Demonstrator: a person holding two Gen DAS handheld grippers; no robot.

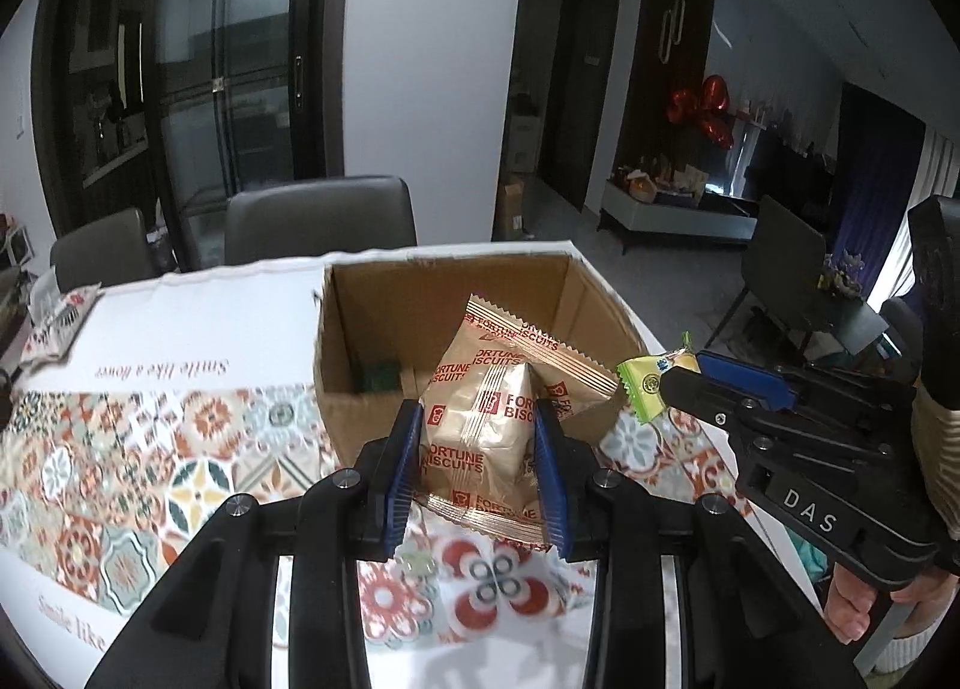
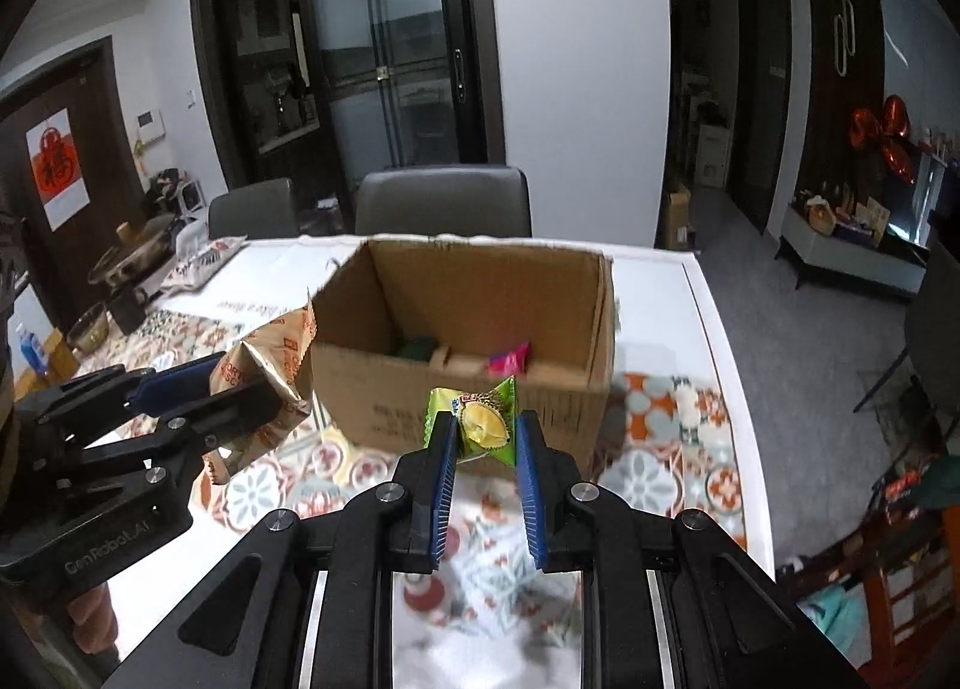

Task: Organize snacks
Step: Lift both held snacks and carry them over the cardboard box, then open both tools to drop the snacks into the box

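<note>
Patterned in orange, teal and cream tiles, the tablecloth (image 1: 150, 437) covered the near part of the white table (image 2: 690, 293), with grey chairs (image 2: 444, 200) standing at its far side. An open cardboard box (image 2: 480, 299) sat on the table ahead of both grippers, and inside it a pink wrapper (image 2: 510, 359) and something dark green (image 2: 414, 348) lay on the bottom beside a cardboard divider.

The left gripper (image 1: 477, 449) was held in front of the box, just short of its near wall, its blue pads clamped narrowly on a tan Fortune Biscuits packet (image 1: 480, 419) that stood upright between them. To its right, the right gripper (image 2: 483, 449) was also near the front wall, jaws closed tightly on a small green durian candy (image 2: 480, 419), whose crimped wrapper ends stuck out past the fingertips.
</note>
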